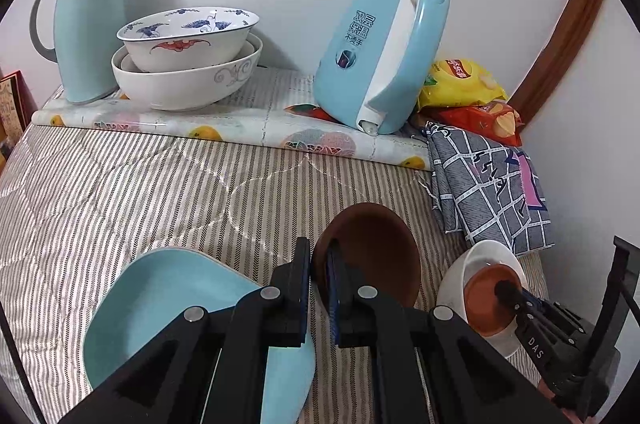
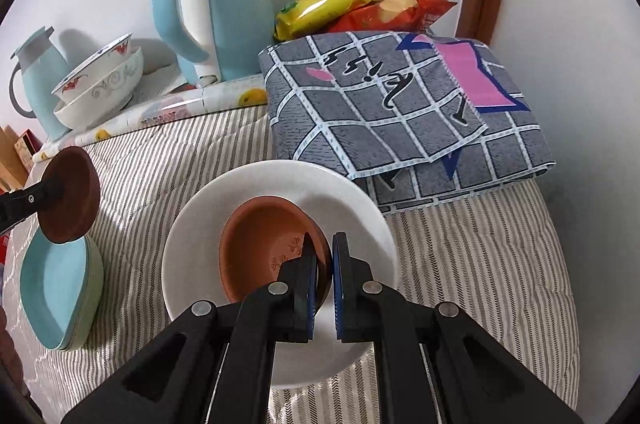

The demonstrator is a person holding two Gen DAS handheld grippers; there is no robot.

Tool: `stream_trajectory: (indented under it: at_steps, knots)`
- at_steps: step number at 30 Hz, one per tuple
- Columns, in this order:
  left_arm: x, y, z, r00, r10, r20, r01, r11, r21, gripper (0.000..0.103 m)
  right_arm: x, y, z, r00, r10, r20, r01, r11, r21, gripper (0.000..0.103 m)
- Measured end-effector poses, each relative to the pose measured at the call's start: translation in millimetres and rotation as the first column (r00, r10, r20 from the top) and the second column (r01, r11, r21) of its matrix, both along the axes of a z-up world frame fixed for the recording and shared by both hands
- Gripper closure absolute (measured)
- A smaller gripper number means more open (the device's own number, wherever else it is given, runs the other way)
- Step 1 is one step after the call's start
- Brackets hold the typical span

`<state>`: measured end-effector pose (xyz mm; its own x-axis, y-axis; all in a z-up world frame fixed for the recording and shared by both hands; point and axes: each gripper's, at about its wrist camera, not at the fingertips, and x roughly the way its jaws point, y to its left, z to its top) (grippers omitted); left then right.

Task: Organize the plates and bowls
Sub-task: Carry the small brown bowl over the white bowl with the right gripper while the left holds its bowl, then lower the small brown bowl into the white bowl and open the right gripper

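My left gripper (image 1: 319, 252) is shut on the rim of a dark brown bowl (image 1: 372, 252), which it holds tilted above the striped quilt. Beside and below it lies a light blue plate (image 1: 168, 304). In the right wrist view that plate tops a small stack (image 2: 52, 288), and the brown bowl (image 2: 70, 196) hangs over the stack's far edge. My right gripper (image 2: 324, 244) is shut on the rim of a terracotta bowl (image 2: 264, 248) that sits inside a white plate (image 2: 192, 224). I cannot tell whether this bowl rests on the plate.
At the back on a patterned mat stand two nested white porcelain bowls (image 1: 188, 52), a pale blue jug (image 1: 88, 24) and a blue kettle (image 1: 380, 56). Snack bags (image 1: 460, 84) and a folded grey checked cloth (image 2: 400, 104) fill the right corner by the wall.
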<state>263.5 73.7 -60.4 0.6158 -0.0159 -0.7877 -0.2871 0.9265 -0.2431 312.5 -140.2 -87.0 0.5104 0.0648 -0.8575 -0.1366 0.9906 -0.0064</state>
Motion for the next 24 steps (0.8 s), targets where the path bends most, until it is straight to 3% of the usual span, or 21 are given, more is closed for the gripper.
stream_trajectory:
  at_steps: [17, 24]
  knots:
    - [2, -2, -2, 1.0, -0.008, 0.001, 0.008, 1.0, -0.003, 0.095, 9, 4, -11, 0.999, -0.002, -0.044, 0.003, 1.0, 0.005, 0.096]
    - [3, -2, -4, 1.0, -0.009, 0.0, 0.009, 1.0, -0.009, 0.095, 11, 7, -12, 0.999, 0.01, -0.036, -0.013, 0.998, -0.066, 0.095]
